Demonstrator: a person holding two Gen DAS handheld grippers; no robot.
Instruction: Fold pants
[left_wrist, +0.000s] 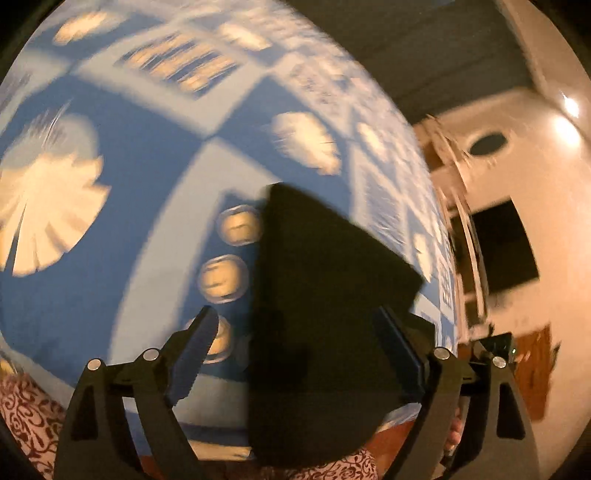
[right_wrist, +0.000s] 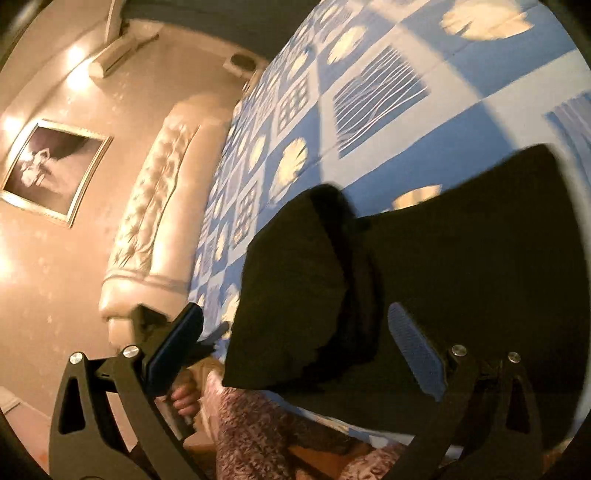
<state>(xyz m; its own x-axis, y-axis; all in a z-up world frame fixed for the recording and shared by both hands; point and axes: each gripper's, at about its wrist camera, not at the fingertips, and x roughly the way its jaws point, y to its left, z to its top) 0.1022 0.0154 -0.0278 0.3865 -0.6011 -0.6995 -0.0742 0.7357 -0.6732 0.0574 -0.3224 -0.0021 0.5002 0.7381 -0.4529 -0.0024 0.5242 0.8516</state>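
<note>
My left gripper (left_wrist: 299, 354) has its jaws spread wide, fingers apart. My right gripper (right_wrist: 306, 350) is likewise spread wide, with nothing pinched between its blue pads (right_wrist: 415, 349).

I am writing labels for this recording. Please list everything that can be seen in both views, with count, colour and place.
pants: one, black, on the bed near its front edge
bedsheet: one, blue with cream shell prints, covers the bed
headboard: one, cream, tufted, at the bed's end
framed picture: one, dark, on the wall
left gripper: one, black, open, over the pants
right gripper: one, black, open, over the pants
</note>
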